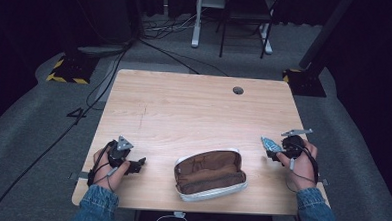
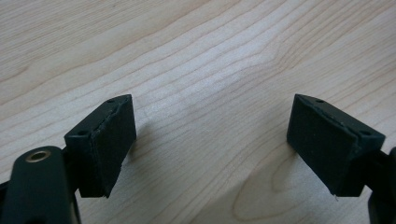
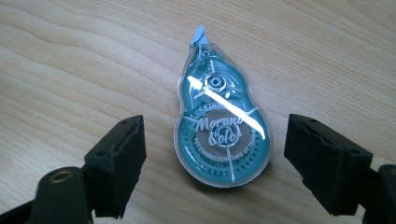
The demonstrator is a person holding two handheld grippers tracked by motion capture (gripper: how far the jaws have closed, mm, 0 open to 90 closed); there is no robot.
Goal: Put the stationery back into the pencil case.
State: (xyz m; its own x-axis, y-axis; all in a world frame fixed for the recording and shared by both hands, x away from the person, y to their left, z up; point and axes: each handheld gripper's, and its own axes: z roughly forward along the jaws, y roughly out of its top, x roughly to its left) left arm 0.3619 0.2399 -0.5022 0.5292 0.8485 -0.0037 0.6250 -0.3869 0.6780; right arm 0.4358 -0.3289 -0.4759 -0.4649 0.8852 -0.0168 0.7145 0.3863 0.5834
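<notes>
A teal correction tape dispenser (image 3: pixel 219 135) in a clear shell lies flat on the wooden table (image 1: pixel 194 105), its tip pointing away from the camera. My right gripper (image 3: pixel 215 163) stands open around it, with a gap between each pad and the shell. In the high view that right gripper (image 1: pixel 273 151) is near the table's right edge, with the dispenser (image 1: pixel 270 143) at its jaws. My left gripper (image 1: pixel 139 164) rests low at the front left. In its own view the left gripper (image 2: pixel 210 144) is open over bare wood.
A pouch (image 1: pixel 210 173) with a brown lining and a pale rim lies unzipped at the front middle, between the two hands. A round cable hole (image 1: pixel 238 90) sits near the table's far edge. Cables and stands are on the floor beyond.
</notes>
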